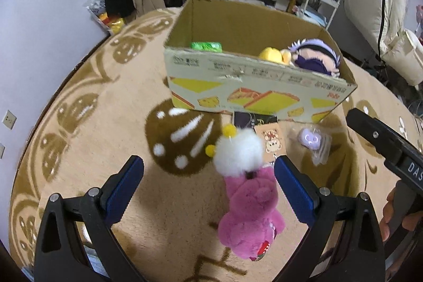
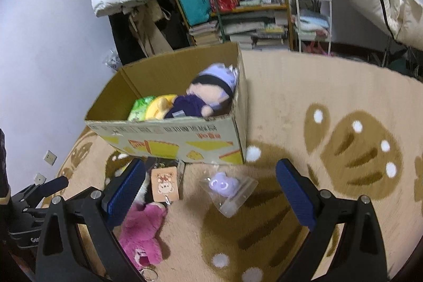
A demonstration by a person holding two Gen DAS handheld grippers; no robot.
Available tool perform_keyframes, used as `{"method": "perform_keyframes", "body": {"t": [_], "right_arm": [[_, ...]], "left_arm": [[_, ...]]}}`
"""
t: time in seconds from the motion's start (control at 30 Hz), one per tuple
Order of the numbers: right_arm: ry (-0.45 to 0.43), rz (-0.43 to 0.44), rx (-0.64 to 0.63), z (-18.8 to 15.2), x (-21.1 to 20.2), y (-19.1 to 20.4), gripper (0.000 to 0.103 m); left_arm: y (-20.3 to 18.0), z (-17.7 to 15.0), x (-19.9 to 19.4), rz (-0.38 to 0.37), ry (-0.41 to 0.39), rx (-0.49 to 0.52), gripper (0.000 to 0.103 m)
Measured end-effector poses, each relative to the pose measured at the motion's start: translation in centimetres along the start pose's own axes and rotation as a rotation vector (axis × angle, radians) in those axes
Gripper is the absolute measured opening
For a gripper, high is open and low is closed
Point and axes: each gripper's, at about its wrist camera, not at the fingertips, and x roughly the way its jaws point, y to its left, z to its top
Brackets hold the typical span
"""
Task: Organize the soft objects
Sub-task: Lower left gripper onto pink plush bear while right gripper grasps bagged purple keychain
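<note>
Partly hidden white plush (image 1: 239, 153) behind pink bear (image 1: 251, 210); left gripper (image 1: 208, 184) wide, right gripper (image 2: 211, 189) wide, both empty

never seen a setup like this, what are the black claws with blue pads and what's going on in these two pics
They are handheld grippers, one in each of a person's hands, each with its own camera looking along its jaws. Left gripper view: open, empty, above a pink plush bear and a white pom-pom toy on the rug. Right gripper view: open, empty, near a bagged purple toy. The cardboard box already holds a doll and other soft things.
</note>
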Motion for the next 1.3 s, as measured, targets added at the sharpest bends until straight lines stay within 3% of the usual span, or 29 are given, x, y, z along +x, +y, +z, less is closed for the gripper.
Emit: {"method": "perform_keyframes", "body": {"t": [0.57, 0.87, 0.97, 1.13, 1.2, 1.3], "right_arm": [[0.166, -0.027, 0.012, -1.2, 4.8, -0.7, 0.102], [0.258, -0.043, -0.034, -1.6, 7.7, -0.5, 0.101], [0.298, -0.064, -0.064, -2.0, 8.8, -0.1, 0.094], [0.315, -0.098, -0.133, -2.1, 9.8, 0.7, 0.091], [0.328, -0.117, -0.157, -2.0, 10.3, 0.9, 0.083], [0.335, -0.121, -0.16, -1.9, 10.7, 0.9, 0.083]], "left_arm": [[-2.1, -1.1, 5.6, -0.029, 0.225, 0.08, 0.098], [-2.9, -1.5, 7.0, -0.021, 0.269, 0.1, 0.098], [-3.3, -1.8, 7.7, -0.015, 0.292, 0.107, 0.098], [-3.9, -2.1, 8.8, -0.006, 0.345, 0.128, 0.094], [-3.9, -2.1, 9.0, -0.006, 0.352, 0.13, 0.094], [-4.0, -2.0, 9.0, -0.009, 0.356, 0.124, 0.094]]}}
